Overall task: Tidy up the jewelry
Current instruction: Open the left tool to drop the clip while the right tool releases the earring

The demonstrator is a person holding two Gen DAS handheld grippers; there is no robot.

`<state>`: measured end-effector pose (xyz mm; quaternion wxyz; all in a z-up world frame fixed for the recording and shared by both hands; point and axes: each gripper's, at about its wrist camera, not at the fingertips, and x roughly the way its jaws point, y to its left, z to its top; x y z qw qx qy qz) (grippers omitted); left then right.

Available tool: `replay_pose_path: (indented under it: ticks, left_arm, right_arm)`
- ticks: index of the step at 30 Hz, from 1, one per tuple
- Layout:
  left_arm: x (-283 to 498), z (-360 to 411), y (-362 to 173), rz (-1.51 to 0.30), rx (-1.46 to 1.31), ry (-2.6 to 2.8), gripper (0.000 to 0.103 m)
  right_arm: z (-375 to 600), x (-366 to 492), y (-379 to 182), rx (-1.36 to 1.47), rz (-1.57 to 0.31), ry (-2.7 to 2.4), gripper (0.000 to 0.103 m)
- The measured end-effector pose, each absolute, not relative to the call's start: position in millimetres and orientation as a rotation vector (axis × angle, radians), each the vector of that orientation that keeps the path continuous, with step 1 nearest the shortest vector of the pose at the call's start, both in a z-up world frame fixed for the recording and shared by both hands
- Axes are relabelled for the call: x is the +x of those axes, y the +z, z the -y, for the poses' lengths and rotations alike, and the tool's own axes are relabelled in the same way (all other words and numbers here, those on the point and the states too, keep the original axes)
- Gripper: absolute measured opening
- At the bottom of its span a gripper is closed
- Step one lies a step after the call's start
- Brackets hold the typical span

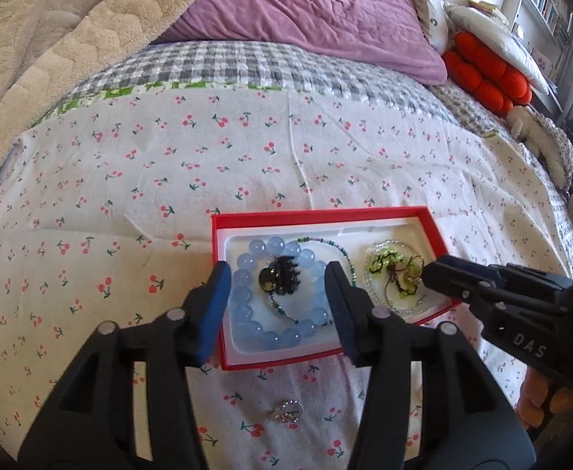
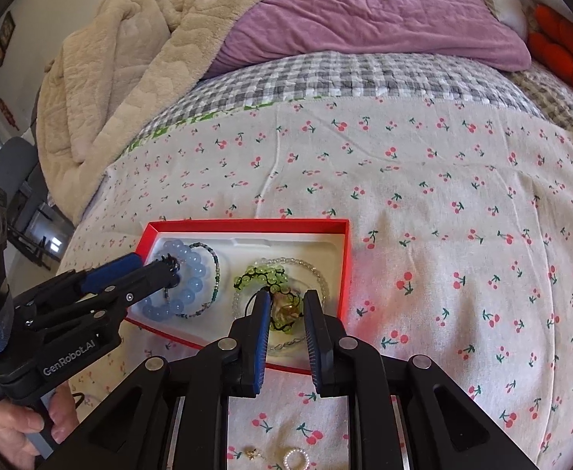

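A red box (image 1: 318, 213) with a white liner lies on the cherry-print bedspread. On its left side a blue bead bracelet (image 1: 243, 297) rings a black claw clip (image 1: 280, 278), with a thin green-bead strand (image 1: 345, 254) beside it. My left gripper (image 1: 278, 268) stands open astride the clip and bracelet, its pads clear of both. On the box's right side lie a green bead bracelet (image 2: 263, 274) and clear beads. My right gripper (image 2: 287, 293) is nearly closed, with a gold-brown piece (image 2: 286, 309) between its pads; whether they press it is unclear.
A pearl ring (image 1: 288, 411) and a small gold piece (image 2: 252, 453) lie loose on the bedspread (image 2: 443, 235) in front of the box. A beige blanket (image 2: 122, 78), purple duvet (image 1: 306, 11) and orange cushion (image 1: 486, 70) lie beyond. A hand (image 2: 16, 431) grips the left tool.
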<state>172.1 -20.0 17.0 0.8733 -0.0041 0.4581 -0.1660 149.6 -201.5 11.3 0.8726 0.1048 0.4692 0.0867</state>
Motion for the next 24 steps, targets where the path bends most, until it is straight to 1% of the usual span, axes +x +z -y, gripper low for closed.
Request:
replay_pose_path:
  ticks: [2,6,7,8,10,16,19,24]
  left_arm:
    - [170.0,18.4,21.0,-0.950,-0.006,-0.339,0.060]
    - [163.7,13.0,31.3,-0.928,-0.006,-0.326,0.068]
    - [162.4,11.5,33.0,-0.929,-0.010,-0.324,0.070]
    - [160.6,9.3,34.3,-0.932,-0.012,-0.320,0.074]
    - [155.8,4.0,36.1,-0.943,-0.016,-0.309,0.080]
    - [140.0,-8.7,33.4,-0.979,0.006,-0.286,0.083]
    - [130.3,-14.5,29.8,-0.997,0.023,-0.283,0.085]
    - [115.5,-22.0,25.7,-1.011,0.048,-0.288,0.085]
  right_arm:
    - [201.5,147.5,12.3,0.212,-0.980,0.177,0.020]
    - [200.2,140.4,17.3,0.192,-0.971,0.188,0.024]
    - [199.5,137.1,19.4,0.189,-0.966,0.193,0.030]
    - [199.0,135.0,21.0,0.188,-0.963,0.200,0.044]
    - [200.1,126.8,27.7,0.197,-0.926,0.206,0.068]
    - [202.5,108.0,42.9,0.190,-0.882,0.222,0.069]
    - [203.8,97.3,41.5,0.179,-0.899,0.221,0.072]
    - [203.8,80.0,35.9,0.147,-0.932,0.216,0.073]
